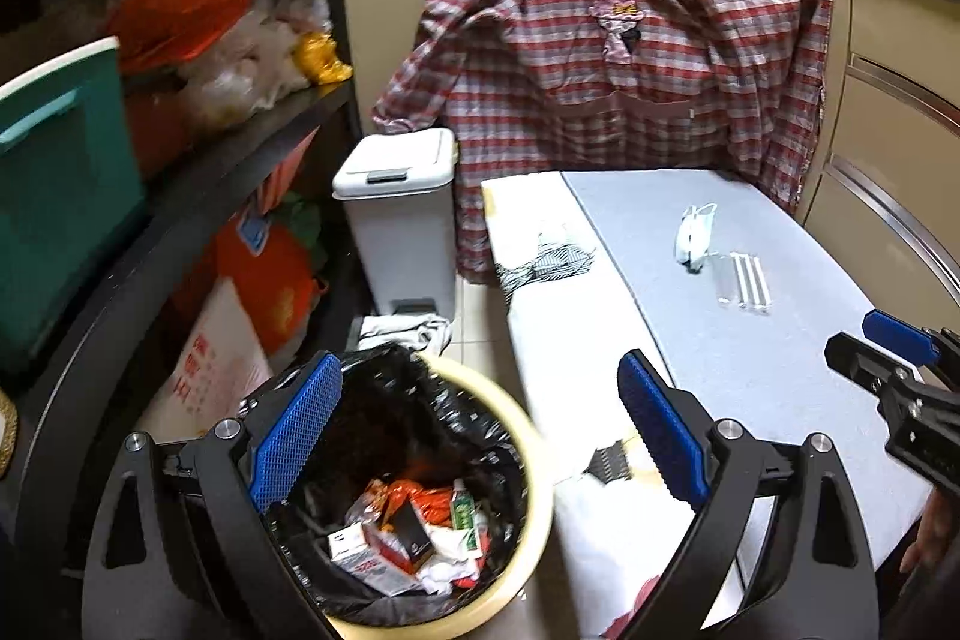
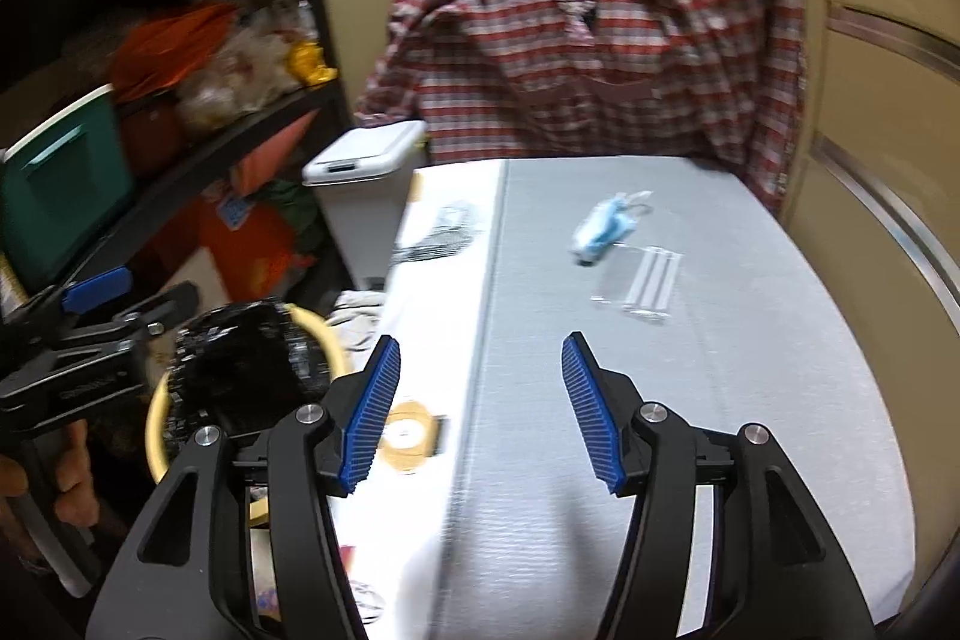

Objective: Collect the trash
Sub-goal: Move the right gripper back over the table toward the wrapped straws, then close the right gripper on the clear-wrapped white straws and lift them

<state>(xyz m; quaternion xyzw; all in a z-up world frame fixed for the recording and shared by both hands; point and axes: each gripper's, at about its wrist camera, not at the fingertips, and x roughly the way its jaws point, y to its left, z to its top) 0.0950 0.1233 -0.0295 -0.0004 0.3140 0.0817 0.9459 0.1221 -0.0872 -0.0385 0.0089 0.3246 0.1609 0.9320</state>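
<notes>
A cream waste bin with a black liner stands on the floor left of the table, and cartons and wrappers lie inside it. My left gripper hangs open above the bin's right side with nothing between its pads. A crumpled blue-white face mask and a clear packet of white sticks lie on the grey table cover. Short of both, my right gripper stands open over that cover, holding nothing. The mask and the packet also appear in the left wrist view.
A white pedal bin stands behind the cream bin. A plaid shirt hangs over the counter beyond the table. Dark shelves with bags and a teal box fill the left. White printed paper covers the table's left strip.
</notes>
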